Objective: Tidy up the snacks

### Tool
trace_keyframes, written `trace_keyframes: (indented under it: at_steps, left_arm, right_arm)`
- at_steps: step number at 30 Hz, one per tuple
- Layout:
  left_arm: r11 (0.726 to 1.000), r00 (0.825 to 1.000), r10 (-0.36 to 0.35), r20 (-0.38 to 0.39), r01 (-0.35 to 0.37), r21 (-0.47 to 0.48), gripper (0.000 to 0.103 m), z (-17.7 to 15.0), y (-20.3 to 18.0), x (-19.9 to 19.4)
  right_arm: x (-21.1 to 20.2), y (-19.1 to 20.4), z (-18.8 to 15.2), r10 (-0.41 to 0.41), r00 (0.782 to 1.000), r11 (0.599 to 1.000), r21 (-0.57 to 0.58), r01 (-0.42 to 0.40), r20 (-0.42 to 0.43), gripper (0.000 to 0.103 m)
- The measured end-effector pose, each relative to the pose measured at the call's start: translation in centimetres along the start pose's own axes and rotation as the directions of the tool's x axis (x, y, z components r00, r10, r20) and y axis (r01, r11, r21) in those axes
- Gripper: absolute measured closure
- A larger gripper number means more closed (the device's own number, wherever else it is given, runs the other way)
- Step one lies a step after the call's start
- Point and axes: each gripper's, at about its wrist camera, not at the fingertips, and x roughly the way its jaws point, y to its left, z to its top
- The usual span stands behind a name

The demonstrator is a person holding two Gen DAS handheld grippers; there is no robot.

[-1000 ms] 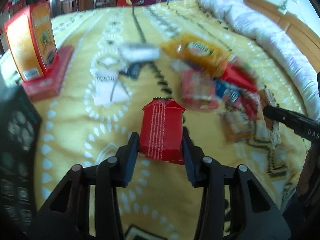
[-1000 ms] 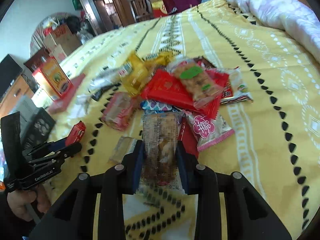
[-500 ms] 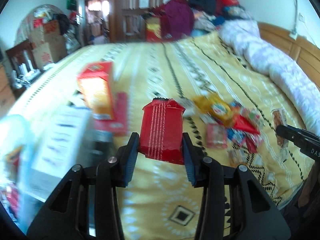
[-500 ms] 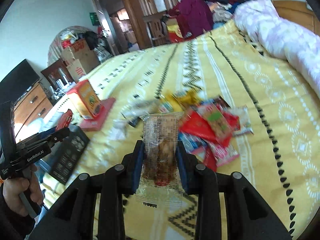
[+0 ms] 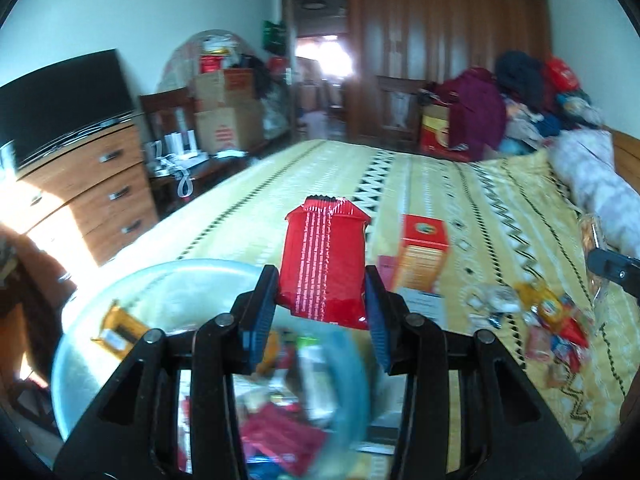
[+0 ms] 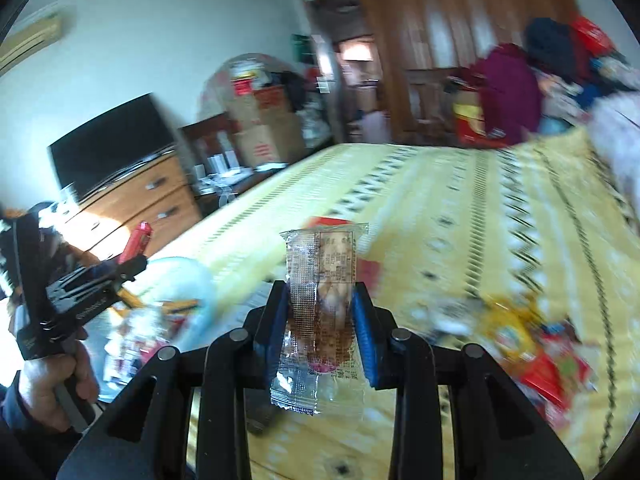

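My left gripper [image 5: 320, 280] is shut on a red snack packet [image 5: 324, 264] and holds it above a clear round container [image 5: 100, 312] that has several snacks inside. My right gripper [image 6: 322, 300] is shut on a clear-wrapped brown snack [image 6: 322, 296], held over the bed. The left gripper also shows in the right wrist view [image 6: 136, 256], over the container [image 6: 188, 280]. A pile of loose snacks [image 5: 552, 320] lies on the yellow bedspread [image 5: 460, 200]; it also shows in the right wrist view [image 6: 532, 344].
An orange box [image 5: 422, 256] stands on the bed beside the container. A wooden dresser [image 5: 92, 188] with a TV [image 5: 60, 100] is at the left. Cardboard boxes [image 5: 228, 120], a wardrobe [image 5: 440, 48] and heaped clothes [image 5: 500, 100] are at the back.
Both grippers have swung left and tilted up, away from the snack pile. The left gripper with the red packet is now over the clear container. The right one follows with its snack.
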Motion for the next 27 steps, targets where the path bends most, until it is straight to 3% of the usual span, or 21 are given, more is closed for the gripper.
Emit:
trace_keyframes:
  at_steps: [6, 14, 27]
  left_arm:
    - [0.995, 0.997, 0.069, -0.029, -0.071, -0.070, 0.060, -0.6, 4.6, 0.8]
    - [0.986, 0.994, 0.091, -0.063, -0.099, -0.133, 0.060, -1.7, 8.5, 1.3]
    - [0.981, 0.995, 0.057, -0.083, -0.072, -0.181, 0.060, -1.9, 11.9, 1.7]
  right_arm:
    - [4.4, 10.5, 2.3, 0.169, 0.984, 0.979, -0.107, -0.174, -0.054, 0.067]
    - [9.4, 19.3, 2.0, 0.277, 0.945, 0.939, -0.159, -0.305, -0.174, 0.067]
    - [12.4, 21.2, 1.5, 0.296, 0.922, 0.932, -0.137, -0.337, -0.250, 0.067]
